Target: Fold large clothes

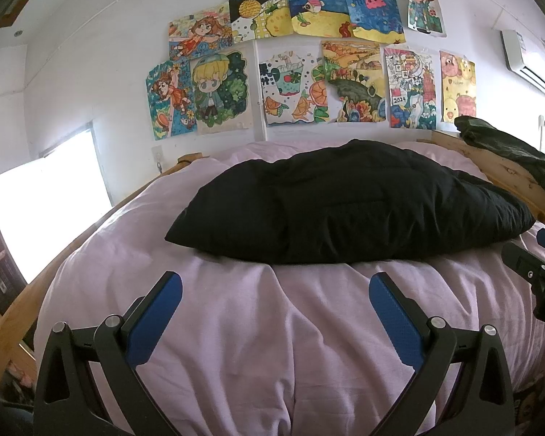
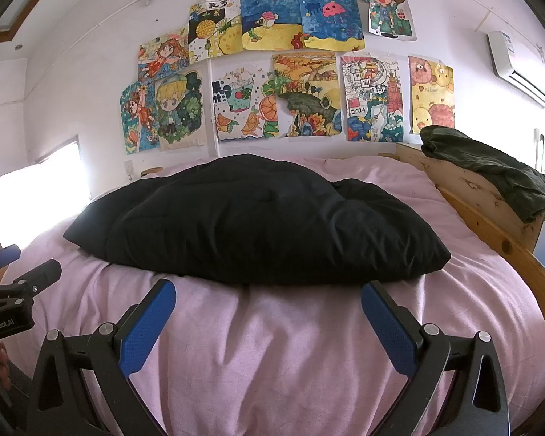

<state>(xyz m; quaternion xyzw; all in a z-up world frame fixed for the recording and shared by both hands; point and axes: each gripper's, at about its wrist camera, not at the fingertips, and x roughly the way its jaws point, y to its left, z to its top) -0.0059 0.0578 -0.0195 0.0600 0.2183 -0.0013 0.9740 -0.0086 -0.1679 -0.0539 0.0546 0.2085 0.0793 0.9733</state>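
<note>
Right now you are holding two grippers low over the near end of the bed: your left gripper (image 1: 275, 292) is hovering with its two blue-padded fingers (image 1: 155, 321) spread wide and nothing between them, and your right gripper (image 2: 268, 299) is doing the same, its two pads (image 2: 388, 327) wide apart and gripping nothing. Each one is showing at the edge of the other's view, so they are sitting side by side, apart from each other. Under both, one pink duvet (image 1: 258, 330) is lying rumpled across the mattress. Just beyond the fingertips, one black padded garment (image 1: 348, 203) is resting in a puffy, roughly folded bundle in the middle of the duvet, its near edge lying close ahead of your fingers but not touching them. To your right, one wooden bed rail (image 2: 490, 218) is running along the side, and one dark green garment (image 2: 490, 170) is hanging bunched over its far end. Farther back, twelve coloured drawings (image 2: 272, 65) are hanging in two rows on the white wall, one air conditioner (image 2: 519, 65) is sitting high at the right, and one bright window (image 1: 47, 210) is glaring at the left
</note>
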